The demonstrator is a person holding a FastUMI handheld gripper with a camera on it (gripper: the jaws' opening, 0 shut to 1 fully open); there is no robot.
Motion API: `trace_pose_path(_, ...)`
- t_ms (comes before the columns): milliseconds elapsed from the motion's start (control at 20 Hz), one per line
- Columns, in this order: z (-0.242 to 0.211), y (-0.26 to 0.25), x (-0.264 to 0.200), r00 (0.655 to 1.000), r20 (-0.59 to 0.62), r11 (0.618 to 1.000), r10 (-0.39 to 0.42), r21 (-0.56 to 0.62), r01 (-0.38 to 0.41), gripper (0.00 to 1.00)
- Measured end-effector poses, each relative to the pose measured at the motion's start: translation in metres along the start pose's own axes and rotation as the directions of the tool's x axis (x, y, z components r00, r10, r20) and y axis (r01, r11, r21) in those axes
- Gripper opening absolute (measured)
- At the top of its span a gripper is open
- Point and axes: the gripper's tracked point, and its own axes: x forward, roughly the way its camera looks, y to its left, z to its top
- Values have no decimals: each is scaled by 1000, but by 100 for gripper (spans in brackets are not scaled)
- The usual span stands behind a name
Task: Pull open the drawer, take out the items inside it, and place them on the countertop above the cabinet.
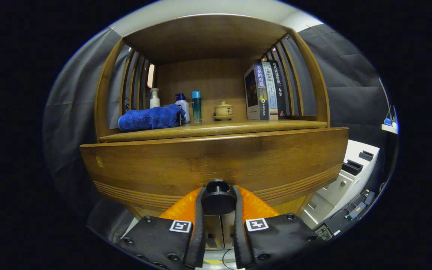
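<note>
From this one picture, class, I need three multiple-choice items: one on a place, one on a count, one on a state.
1. Where does the blue towel lie?
A. on the countertop beside the bottles
B. on the floor
C. on top of the books

2. How many books stand upright?
A. one
B. three
C. six

3. What is the hand-held gripper doing?
A. hanging open, far from the cabinet
B. closed on the drawer knob
C. holding the teacup

Key: 1 A, towel left of the bottles; 2 B, three spines; 3 B, both fingers press the knob.
</note>
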Motion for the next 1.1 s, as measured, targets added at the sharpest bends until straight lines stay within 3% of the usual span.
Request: trace_pose_path(1100,-18,-1,-71,1000,-18,1000,3,4,-3,39)
